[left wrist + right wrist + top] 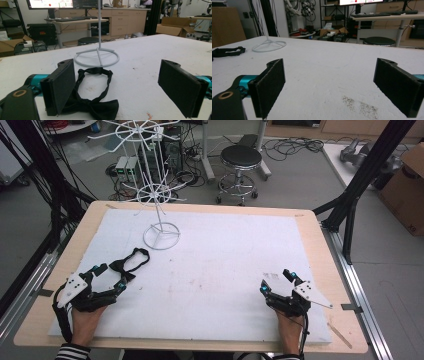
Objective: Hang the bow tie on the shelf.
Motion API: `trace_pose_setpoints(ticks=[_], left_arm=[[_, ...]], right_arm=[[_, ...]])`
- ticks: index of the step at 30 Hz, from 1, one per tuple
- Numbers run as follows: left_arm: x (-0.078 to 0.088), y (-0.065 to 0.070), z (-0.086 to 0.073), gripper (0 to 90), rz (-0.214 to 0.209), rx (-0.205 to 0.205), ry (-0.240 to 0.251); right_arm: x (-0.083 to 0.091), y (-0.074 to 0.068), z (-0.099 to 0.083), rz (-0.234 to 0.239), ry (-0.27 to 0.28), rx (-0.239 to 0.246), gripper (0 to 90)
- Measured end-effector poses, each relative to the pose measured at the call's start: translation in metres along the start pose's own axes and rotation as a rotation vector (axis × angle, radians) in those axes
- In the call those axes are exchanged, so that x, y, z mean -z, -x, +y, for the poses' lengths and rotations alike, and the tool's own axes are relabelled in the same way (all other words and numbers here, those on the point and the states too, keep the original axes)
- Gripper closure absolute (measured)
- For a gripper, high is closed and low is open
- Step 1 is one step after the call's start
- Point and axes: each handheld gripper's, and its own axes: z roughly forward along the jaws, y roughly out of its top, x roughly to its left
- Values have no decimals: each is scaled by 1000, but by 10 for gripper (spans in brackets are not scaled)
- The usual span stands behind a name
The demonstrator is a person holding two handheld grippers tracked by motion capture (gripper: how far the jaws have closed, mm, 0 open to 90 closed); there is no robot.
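Observation:
A black bow tie [131, 262] with its looped strap lies flat on the white mat, left of centre. In the left gripper view the bow tie [96, 105] sits between and just beyond the jaws, its knot close to the left jaw. My left gripper [111, 277] is open right at the bow tie, with nothing held [120, 90]. A white wire display stand [159, 195] rises behind the bow tie, its ring base [97, 57] on the mat. My right gripper [276, 281] rests open at the near right, over bare mat [329, 87].
The white mat [210, 270] covers a wooden table [320, 250]. A dark smudge [359, 106] marks the mat by the right gripper. Beyond the table's far edge stand a black stool [241, 167], cables and black frame posts [360, 180].

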Motion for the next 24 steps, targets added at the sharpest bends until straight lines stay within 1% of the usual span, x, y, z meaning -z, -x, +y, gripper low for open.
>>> trace_pose_setpoints(ticks=[2, 7, 8, 10, 11, 14, 18, 20, 24], left_arm=[[0, 0, 0, 148, 0, 0, -1], [0, 0, 0, 148, 1, -1, -2], [0, 0, 0, 148, 1, -1, -2], [0, 0, 0, 148, 5, -2, -2], [0, 1, 0, 148, 12, -1, -5], [0, 0, 0, 148, 14, 1, -6], [-1, 1, 1, 145, 31, 3, -11], [-1, 1, 1, 145, 32, 4, -12], [-2, 2, 1, 143, 47, -3, -30]], right_arm=[[0, 0, 0, -1, -1, -8, 94], [0, -1, 0, -2, -1, -3, 94], [0, 0, 0, -5, 1, 4, 94], [0, -1, 0, -2, -2, -3, 94], [0, 0, 0, -1, 4, 0, 94], [0, 0, 0, -6, 2, 4, 94], [0, -1, 0, -8, 2, 5, 94], [0, 0, 0, -7, 2, 3, 94], [0, -1, 0, -8, -2, 0, 94]])
